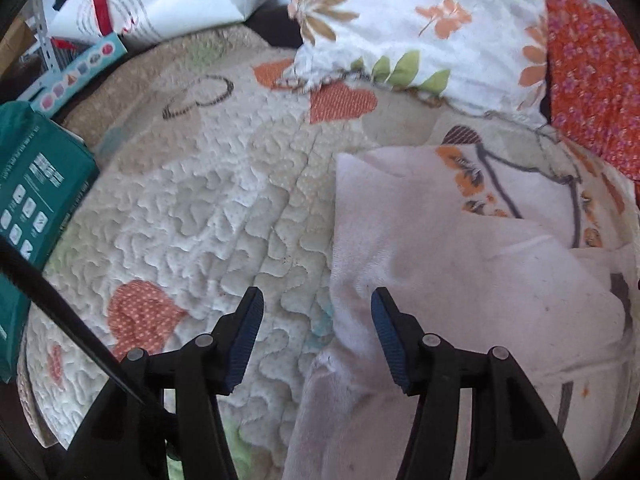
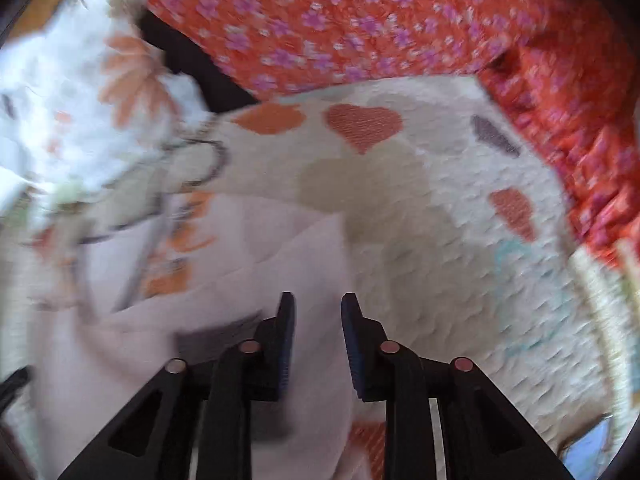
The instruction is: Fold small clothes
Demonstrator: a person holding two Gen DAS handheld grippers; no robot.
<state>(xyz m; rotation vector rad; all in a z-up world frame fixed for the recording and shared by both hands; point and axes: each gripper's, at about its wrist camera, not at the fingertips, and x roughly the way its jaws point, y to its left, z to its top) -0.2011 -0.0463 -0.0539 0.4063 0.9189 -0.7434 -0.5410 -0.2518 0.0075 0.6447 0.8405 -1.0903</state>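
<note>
The pale pink garment [image 1: 460, 280] lies partly folded on the quilted bed [image 1: 192, 208], so the left gripper [image 1: 317, 336], spread wide, and the right gripper [image 2: 318, 344], narrower and empty, flank its edges, seemingly for another fold.

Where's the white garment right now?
The white garment lies on the heart quilt, right of centre in the left wrist view, just below the floral pillow; the left tool straddles its left edge.

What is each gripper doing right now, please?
Left gripper: open, holding nothing, over the edge of the white garment.
Right gripper: open, narrower gap, nothing held.
</note>
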